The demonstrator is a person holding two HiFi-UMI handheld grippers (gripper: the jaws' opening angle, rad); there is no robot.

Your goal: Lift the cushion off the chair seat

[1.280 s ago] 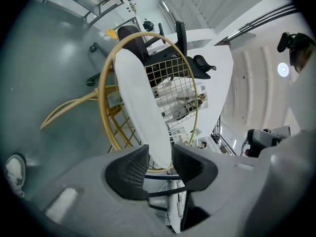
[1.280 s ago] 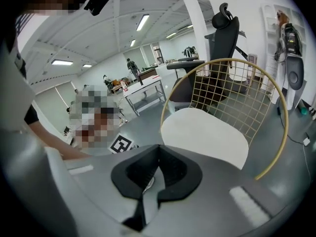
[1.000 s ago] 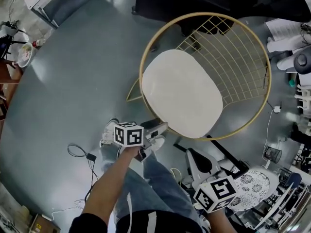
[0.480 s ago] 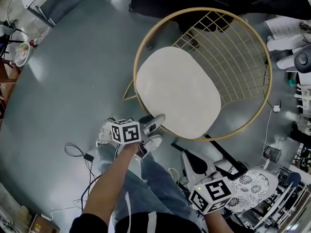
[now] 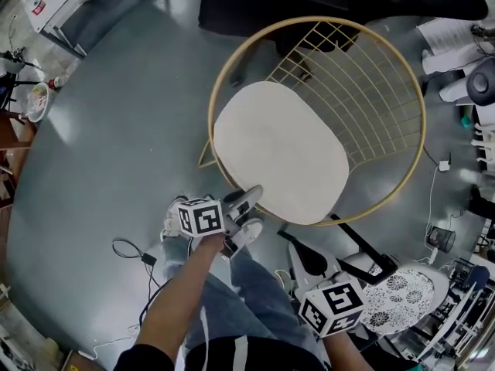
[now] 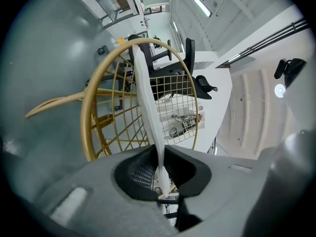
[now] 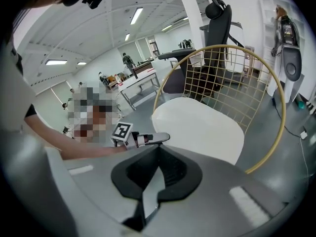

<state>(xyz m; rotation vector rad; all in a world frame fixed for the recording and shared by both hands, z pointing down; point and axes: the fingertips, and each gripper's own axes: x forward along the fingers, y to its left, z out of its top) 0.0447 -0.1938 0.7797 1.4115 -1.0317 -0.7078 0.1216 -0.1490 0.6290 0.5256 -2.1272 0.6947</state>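
Note:
A cream oval cushion (image 5: 278, 149) lies on the seat of a round gold wire chair (image 5: 224, 76). My left gripper (image 5: 251, 195) is at the cushion's near edge, held about level. In the left gripper view its jaws (image 6: 160, 174) are closing, and the cushion's thin edge (image 6: 148, 98) is pinched between the pads. My right gripper (image 5: 332, 309) hangs low at the right, away from the chair and pointing down towards it. Its jaws (image 7: 148, 191) stand slightly apart with nothing between them. The right gripper view shows the cushion (image 7: 197, 125) and the left gripper (image 7: 153, 138) at its edge.
The grey floor around the chair holds a black cable (image 5: 131, 250) at the left and a patterned white stool (image 5: 402, 292) at the lower right. A dark office chair (image 7: 217, 23) stands behind the gold chair. Tables and clutter line the room's edges.
My left gripper has crept forward to the cushion's near edge and its jaws have narrowed onto it. The right gripper has stayed in place.

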